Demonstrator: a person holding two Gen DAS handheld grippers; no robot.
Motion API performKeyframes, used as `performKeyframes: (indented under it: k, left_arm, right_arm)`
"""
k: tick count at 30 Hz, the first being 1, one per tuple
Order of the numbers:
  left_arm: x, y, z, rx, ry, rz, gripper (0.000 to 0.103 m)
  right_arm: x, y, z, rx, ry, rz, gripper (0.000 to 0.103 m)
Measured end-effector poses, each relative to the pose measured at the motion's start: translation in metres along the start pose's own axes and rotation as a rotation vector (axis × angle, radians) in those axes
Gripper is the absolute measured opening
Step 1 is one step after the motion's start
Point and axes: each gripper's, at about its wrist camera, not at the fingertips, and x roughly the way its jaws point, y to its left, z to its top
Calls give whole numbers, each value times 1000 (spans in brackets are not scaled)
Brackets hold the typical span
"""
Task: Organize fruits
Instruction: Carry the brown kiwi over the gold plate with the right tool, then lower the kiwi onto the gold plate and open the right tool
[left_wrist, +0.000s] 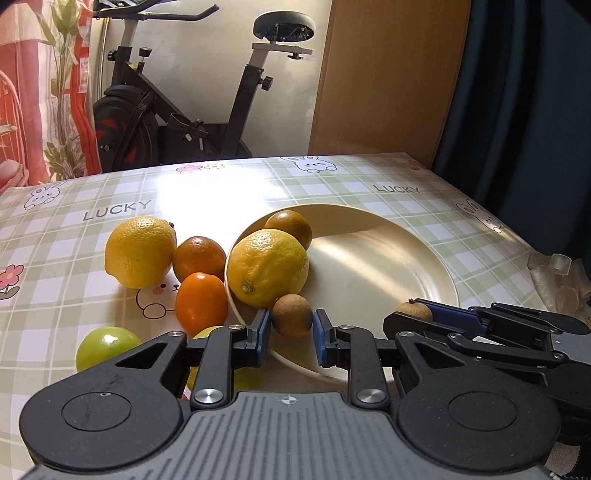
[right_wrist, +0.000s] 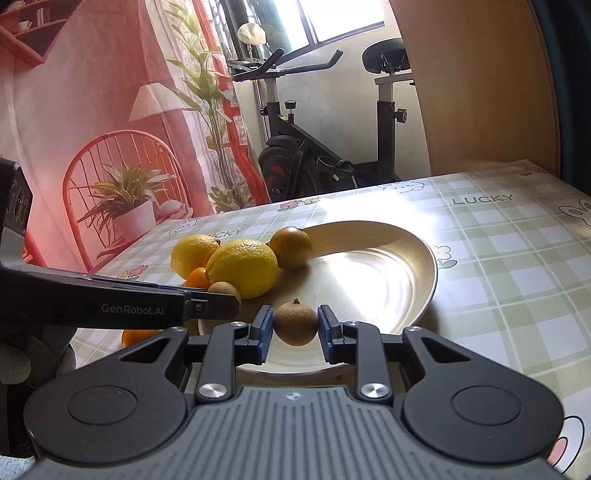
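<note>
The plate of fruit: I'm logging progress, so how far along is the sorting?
Partly done. The plate already holds a lemon and a brownish citrus. In hand: the left gripper and right gripper each bracket a small brown fruit over the plate. Left on the table: another lemon, two oranges and a green fruit.

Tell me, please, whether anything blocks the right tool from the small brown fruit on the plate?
Nothing visible does: the small brown fruit already sits between the right tool's pads on the plate.
</note>
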Motion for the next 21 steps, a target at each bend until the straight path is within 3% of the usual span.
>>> performKeyframes:
  k: [6, 12, 21]
  left_arm:
    - [-5, 5, 3, -25, -3, 5, 26]
    - [-9, 11, 3, -66, 7, -45, 26]
    - [-36, 32, 4, -169, -42, -32, 27]
  right_arm:
    - [2, 1, 0, -7, 9, 0, 28]
    - [8, 6, 1, -42, 35, -4, 28]
    - [30, 36, 0, -139, 77, 57, 28]
